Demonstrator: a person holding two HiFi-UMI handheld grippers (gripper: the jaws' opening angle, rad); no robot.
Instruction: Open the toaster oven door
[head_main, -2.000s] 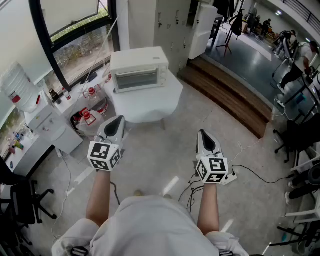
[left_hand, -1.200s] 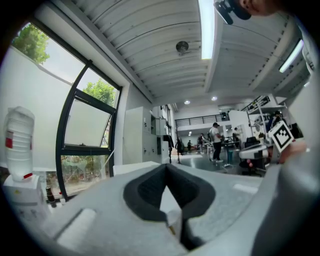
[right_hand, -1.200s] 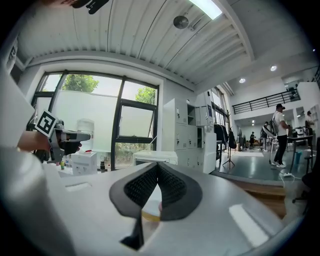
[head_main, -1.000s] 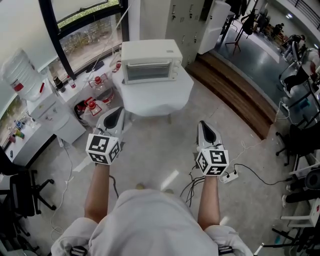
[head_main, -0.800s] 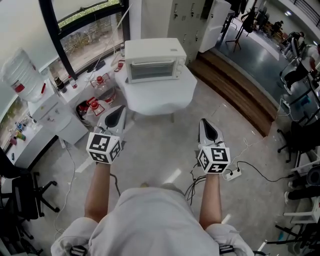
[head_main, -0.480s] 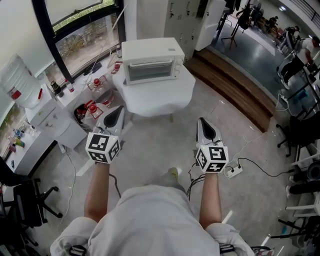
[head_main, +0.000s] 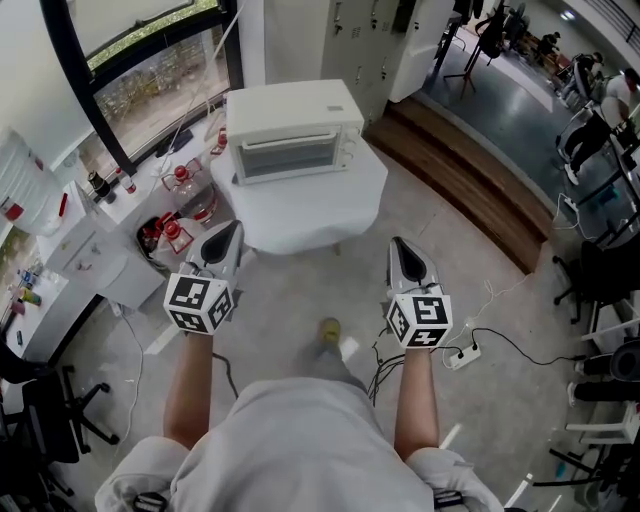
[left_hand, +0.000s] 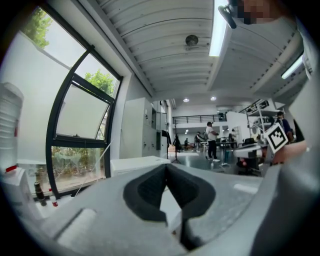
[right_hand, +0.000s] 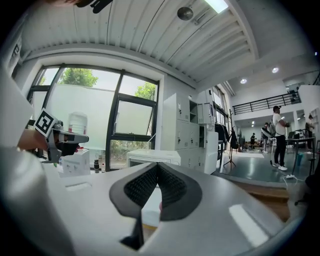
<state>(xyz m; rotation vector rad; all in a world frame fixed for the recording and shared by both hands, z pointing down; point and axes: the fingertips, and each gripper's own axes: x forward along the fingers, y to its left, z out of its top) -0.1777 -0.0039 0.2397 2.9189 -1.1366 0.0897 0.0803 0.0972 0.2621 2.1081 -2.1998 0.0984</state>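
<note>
While the white tabletop (head_main: 312, 212) is standing well ahead on the floor, carrying the toaster oven (head_main: 290, 112) with its shut door (head_main: 290, 158) facing the person, the step in hand looks to be the approach; next, one tool will be needing to reach the door's top edge. Both arms are stretching forward side by side, holding the left tool (head_main: 226, 243) and the right tool (head_main: 406, 258) level, each clenched on nothing.

Toaster oven (head_main: 290, 130) on a table (head_main: 310, 215) (jugs (head_main: 196, 198) left of it), window (head_main: 160, 90) behind.
</note>
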